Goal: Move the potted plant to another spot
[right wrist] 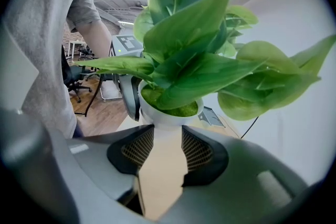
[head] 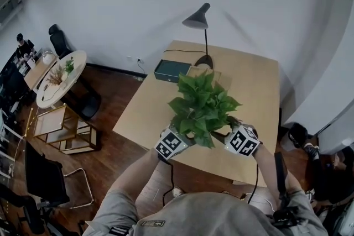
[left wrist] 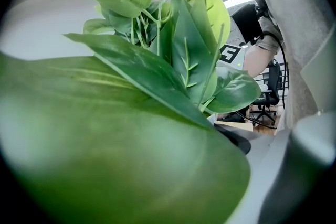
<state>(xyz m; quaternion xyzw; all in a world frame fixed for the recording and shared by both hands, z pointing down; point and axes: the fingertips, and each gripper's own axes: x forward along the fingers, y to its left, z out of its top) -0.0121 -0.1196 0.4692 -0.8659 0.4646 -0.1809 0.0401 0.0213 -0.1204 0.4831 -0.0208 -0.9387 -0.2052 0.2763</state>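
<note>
You have the potted plant (head: pixel 202 105) near the middle of the near edge of the pale wooden table (head: pixel 249 91), with a gripper on each side, so its weight looks shared and its tall top is kept from tipping.

Your right gripper (right wrist: pixel 167 144) is clenched on the smooth white round pot (right wrist: pixel 167 115). Its two black honeycomb-textured pads (right wrist: pixel 137 147) pinch the narrow lower body just under the flared rim. The rim would act as a stop if the glossy wall slid. Green moss fills the mouth of the pot, and broad, waxy, pointed leaves fan out above it.

Your left gripper (head: pixel 176 142) reaches in from the opposite side, under the foliage. One large blurred green leaf (left wrist: pixel 105 155) blankets most of its own view, with only a grey jaw showing low on the right beside the pot rim. The right gripper view shows one of its dark jaws lying against the far wall of the pot. I cannot tell whether that pair is clamped or loose.

Whether the pot base rests on the wood or hangs just above it cannot be made out, as the jaws hide it.

Towards the far edge stand a slim black desk lamp with a cone shade (head: pixel 198 19) and a flat dark green rectangular box (head: pixel 172 70), both well apart from the plant. The right half of the table looks like the open ground for a new spot. The pot wall is slick, so a level carry seems wise.
</note>
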